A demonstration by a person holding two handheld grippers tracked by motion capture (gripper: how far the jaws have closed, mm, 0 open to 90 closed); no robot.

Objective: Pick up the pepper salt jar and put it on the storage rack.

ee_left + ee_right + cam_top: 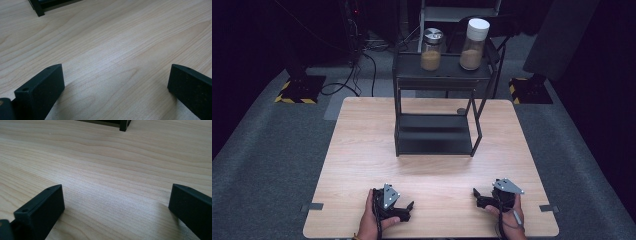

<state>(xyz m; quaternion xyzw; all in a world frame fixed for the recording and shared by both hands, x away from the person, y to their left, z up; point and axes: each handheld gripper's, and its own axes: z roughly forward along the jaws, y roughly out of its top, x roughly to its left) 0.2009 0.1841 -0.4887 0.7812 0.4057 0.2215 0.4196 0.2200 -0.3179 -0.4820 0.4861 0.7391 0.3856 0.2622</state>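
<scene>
While both hands rest near the front edge of the tabletop (pixel 362 145), the left hand-held gripper (pixel 408 206) is held low over the wood with its jaws spread wide, nothing between them; in the left gripper view bare wood grain is seen between the two black jaws. The right hand-held gripper (pixel 476 195) is held the same way at the right, jaws likewise spread and gripping nothing, and they are pointed toward the middle of the tabletop. A black two-tier shelf rack (pixel 435 135) is placed well apart from both, at the far middle of the tabletop; one of its feet is seen at the top edge of each gripper view. On its upper shelf two jars of brown powder are stood side by side: a metal-lidded jar (pixel 431 49) at the left and a taller white-lidded jar (pixel 474 44) at the right
</scene>
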